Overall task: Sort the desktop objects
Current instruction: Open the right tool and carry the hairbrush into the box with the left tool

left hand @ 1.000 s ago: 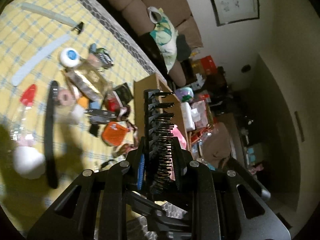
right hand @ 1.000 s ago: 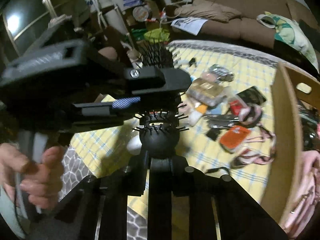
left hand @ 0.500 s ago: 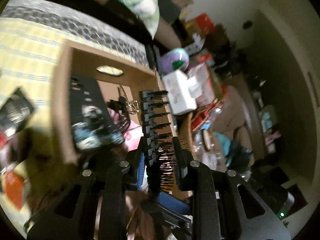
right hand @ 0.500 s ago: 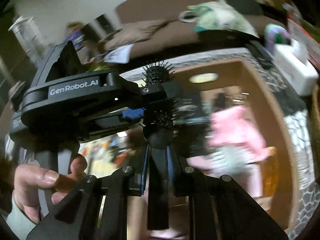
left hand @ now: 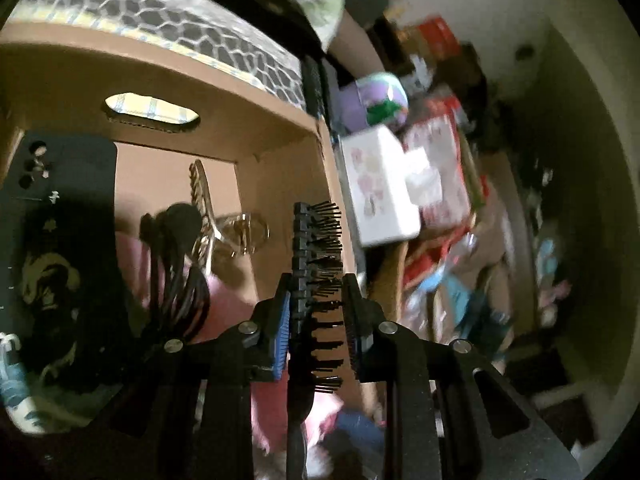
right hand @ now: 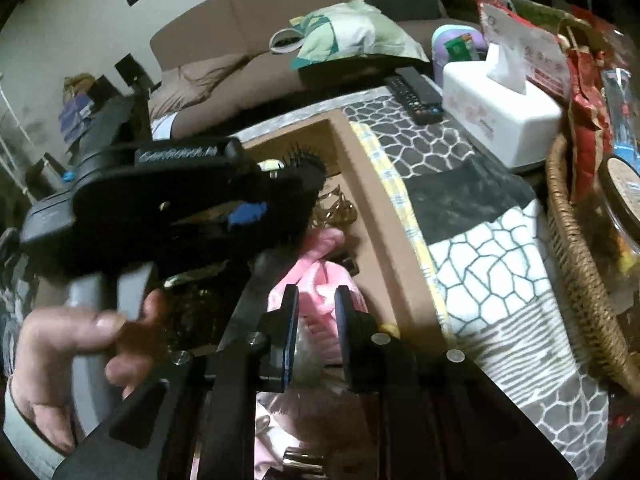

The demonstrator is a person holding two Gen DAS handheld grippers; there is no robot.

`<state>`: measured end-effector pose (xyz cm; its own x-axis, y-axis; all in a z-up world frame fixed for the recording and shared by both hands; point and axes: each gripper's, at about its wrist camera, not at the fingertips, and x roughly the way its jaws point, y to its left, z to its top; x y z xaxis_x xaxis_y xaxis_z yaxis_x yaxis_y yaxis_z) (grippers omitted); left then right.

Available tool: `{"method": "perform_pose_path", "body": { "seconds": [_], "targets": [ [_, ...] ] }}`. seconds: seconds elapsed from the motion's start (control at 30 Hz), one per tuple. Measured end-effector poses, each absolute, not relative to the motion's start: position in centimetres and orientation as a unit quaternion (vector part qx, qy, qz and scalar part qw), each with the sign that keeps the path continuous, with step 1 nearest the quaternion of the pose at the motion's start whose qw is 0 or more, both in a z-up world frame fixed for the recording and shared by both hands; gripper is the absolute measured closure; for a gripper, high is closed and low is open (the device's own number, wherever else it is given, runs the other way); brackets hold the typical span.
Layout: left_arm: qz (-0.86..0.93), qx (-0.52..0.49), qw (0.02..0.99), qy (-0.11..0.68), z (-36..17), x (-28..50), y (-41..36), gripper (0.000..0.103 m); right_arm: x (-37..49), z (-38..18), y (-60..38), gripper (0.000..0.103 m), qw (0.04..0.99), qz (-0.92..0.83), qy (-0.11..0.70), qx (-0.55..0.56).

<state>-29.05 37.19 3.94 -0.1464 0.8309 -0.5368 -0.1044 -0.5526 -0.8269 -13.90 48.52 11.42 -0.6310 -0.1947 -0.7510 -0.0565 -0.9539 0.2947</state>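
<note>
inside the cardboard box (left hand: 276, 184) rim, left tongs (left hand: 318, 320) clamp the hairbrush (left hand: 316, 264).

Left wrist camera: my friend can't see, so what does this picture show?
The left tool grips a black hairbrush, bristles pointing right, above an open cardboard box. Inside the box lie a gold hair clip, dark cords and something pink. Right of the box the room is a blurry clutter.

My left gripper (left hand: 316, 312) has its 2 fingers closed on the hairbrush (left hand: 316, 264). My right gripper (right hand: 316, 320), to its right, has both fingers apart, holding nothing.
</note>
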Motion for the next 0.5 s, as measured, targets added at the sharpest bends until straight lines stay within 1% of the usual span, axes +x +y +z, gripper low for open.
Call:
{"method": "perform_pose_path", "body": {
  "seconds": [0.13,0.17,0.23,0.33,0.4,0.5],
  "targets": [
    [0.677,-0.551,0.318,-0.369,3.0,-30.6,36.6,0.082,-13.5,12.2,47.5,0.081,0.048,-0.894,-0.139,0.423],
    [0.676,-0.546,0.314,-0.383,2.7,-30.8,36.5,0.082,-13.5,12.3,46.9,0.075,0.052,-0.895,-0.129,0.425],
    [0.670,-0.535,0.311,-0.410,2.2,-31.4,36.5,0.081,-13.8,12.3,46.7,0.069,0.047,-0.897,-0.115,0.425],
    [0.642,-0.523,0.306,-0.470,1.1,-31.6,36.4,0.081,-13.6,12.5,48.1,0.068,0.034,-0.897,-0.141,0.417],
    [0.637,-0.523,0.299,-0.480,0.5,-31.5,37.0,0.081,-13.3,12.9,49.3,0.068,0.024,-0.898,-0.159,0.408],
    [0.640,-0.519,0.278,-0.494,-0.6,-31.6,37.5,0.081,-12.7,13.3,50.6,0.063,0.011,-0.900,-0.166,0.402]
  ]
}}
